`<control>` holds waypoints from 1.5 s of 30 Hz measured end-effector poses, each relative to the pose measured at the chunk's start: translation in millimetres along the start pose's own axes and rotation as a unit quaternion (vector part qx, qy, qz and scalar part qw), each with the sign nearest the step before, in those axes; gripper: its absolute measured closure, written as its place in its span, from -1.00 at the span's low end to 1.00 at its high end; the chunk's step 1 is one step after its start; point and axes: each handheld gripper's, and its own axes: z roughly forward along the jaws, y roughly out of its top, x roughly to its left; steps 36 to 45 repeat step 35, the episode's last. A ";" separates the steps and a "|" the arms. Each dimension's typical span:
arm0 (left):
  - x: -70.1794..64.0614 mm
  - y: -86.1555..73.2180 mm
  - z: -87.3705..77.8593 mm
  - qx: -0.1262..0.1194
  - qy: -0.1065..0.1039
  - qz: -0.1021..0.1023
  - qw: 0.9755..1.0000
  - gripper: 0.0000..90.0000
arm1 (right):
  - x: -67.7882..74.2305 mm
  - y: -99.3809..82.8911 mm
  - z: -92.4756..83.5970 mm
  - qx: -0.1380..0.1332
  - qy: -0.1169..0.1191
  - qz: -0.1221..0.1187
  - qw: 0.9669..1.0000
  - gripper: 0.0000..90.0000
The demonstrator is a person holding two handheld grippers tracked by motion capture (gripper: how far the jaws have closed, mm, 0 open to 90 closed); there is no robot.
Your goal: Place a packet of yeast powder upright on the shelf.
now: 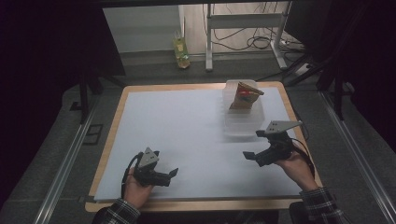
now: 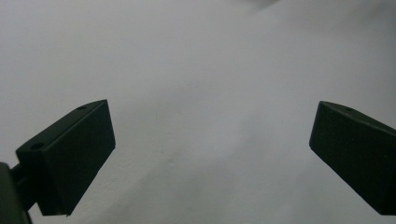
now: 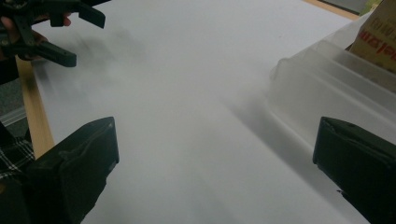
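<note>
A clear bin (image 1: pixel 243 122) is set at the far right of the white sheet (image 1: pixel 187 135), and a brown packet (image 1: pixel 244 96) is stood upright inside it, leaning a little, so that its top is kept above the rim and can be reached from above. The right gripper (image 1: pixel 254 145) is held just beside the bin's near end, its jaws spread wide with nothing between them; in the right gripper view the bin wall (image 3: pixel 322 100) is seen close to the right jaw, with the packet (image 3: pixel 376 35) beyond it. The gripper seems placed there for a short reach to the packet. The left gripper (image 1: pixel 172 175) is kept low over the near left of the sheet, well apart from the bin, jaws likewise wide and empty above bare sheet (image 2: pixel 205 93), probably parked out of the way. The table edge (image 1: pixel 116 116) is left showing around the sheet.
</note>
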 end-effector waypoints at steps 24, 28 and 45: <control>-0.5 -0.3 0.3 0.002 -0.002 0.003 1.000 -0.99 | 22.5 -50.2 20.4 0.001 -0.016 0.003 1.000 -0.98; -0.2 -0.7 1.1 0.005 -0.003 0.003 1.000 -0.99 | 22.2 -59.7 27.1 0.022 -0.018 0.003 1.000 -0.98; 0.4 -0.6 0.9 0.005 -0.004 0.004 1.000 -1.00 | 23.0 -65.6 33.7 0.054 -0.020 -0.003 0.998 -0.98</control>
